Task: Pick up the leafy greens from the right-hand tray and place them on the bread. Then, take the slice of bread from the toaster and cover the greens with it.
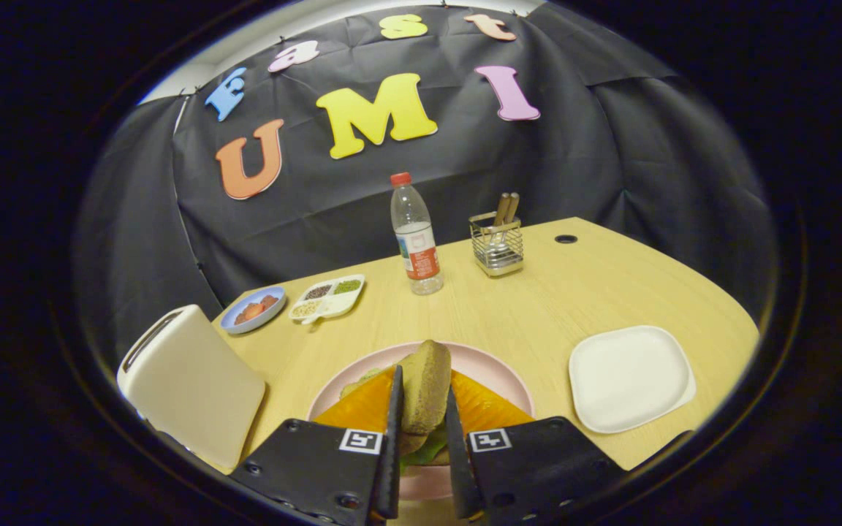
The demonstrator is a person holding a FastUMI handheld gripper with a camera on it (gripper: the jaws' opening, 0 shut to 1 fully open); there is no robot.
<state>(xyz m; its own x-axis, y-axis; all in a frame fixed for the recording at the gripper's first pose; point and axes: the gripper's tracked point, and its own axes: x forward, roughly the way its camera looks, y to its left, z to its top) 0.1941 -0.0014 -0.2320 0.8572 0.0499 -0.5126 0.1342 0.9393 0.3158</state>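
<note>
Pinching a slice of bread (425, 391) edge-up, the gripper (421, 427) hangs over greens (421, 451) on the pink plate (490, 369), lower centre.

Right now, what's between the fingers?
A bread slice, held on edge by the gripper above greens on the pink plate, in the gripper view.

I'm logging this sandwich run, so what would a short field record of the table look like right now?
claw: shut on the slice of bread, held on edge above the pink plate
greens: on the plate, under the held slice
toaster: beside the plate
white tray: on the plate's other side
beyond the plate: water bottle, wire cutlery holder, divided dish, blue dish
step left: lay the slice over the greens
</note>
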